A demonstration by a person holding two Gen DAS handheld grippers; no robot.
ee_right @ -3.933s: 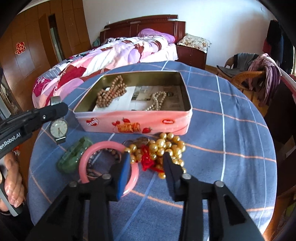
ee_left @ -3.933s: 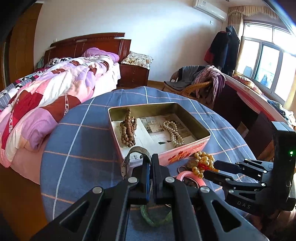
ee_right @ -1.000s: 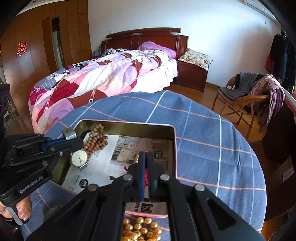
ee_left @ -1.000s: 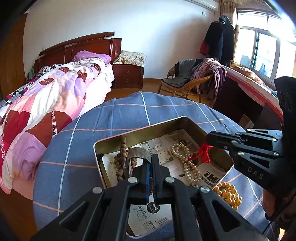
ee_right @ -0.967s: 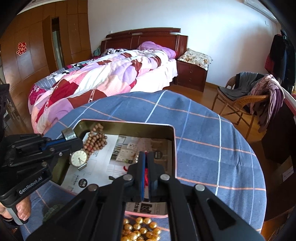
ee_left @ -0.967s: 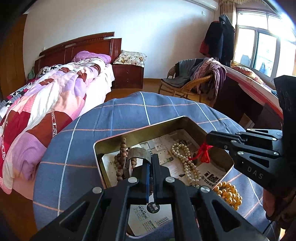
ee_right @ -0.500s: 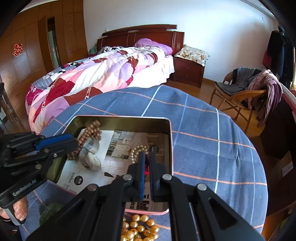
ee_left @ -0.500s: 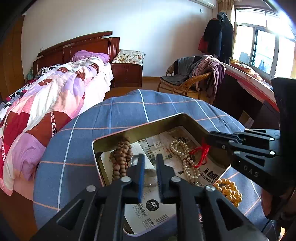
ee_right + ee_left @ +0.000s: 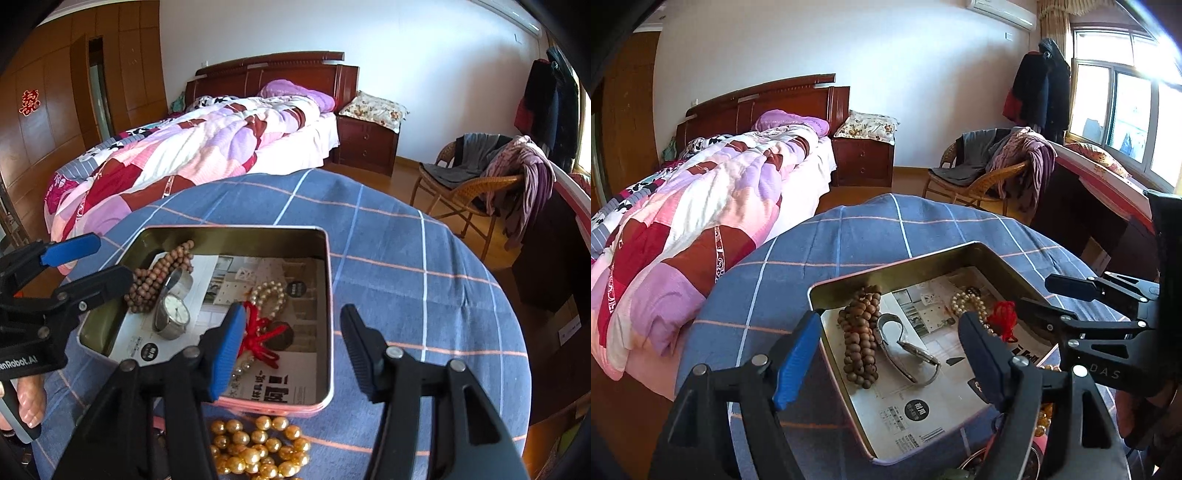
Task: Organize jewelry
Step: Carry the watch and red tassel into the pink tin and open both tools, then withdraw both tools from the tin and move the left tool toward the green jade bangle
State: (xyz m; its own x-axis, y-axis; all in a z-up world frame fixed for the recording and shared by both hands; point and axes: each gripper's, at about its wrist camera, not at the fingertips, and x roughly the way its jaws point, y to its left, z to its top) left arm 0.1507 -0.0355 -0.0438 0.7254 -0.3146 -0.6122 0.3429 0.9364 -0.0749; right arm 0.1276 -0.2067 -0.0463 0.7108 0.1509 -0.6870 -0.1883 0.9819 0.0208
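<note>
A pink tin (image 9: 325,266) lined with newspaper sits on the blue checked tablecloth. Inside lie brown wooden beads (image 9: 858,332), a silver watch (image 9: 173,310), white pearls (image 9: 269,291) and a red knotted cord (image 9: 258,339) with a dark pendant. My left gripper (image 9: 890,350) is open and empty above the watch (image 9: 908,347). My right gripper (image 9: 291,343) is open, with the red cord touching its left pad. Gold beads (image 9: 255,450) lie on the cloth in front of the tin.
The round table (image 9: 424,266) stands by a bed (image 9: 207,147). A wicker chair (image 9: 469,192) with clothes is at the right. A nightstand (image 9: 365,144) stands by the wall. A pink bangle edge (image 9: 1036,441) shows below the tin.
Both grippers have opened. The watch has dropped from my left gripper into the tin beside the wooden beads. The red cord with its pendant has dropped from my right gripper onto the pearls.
</note>
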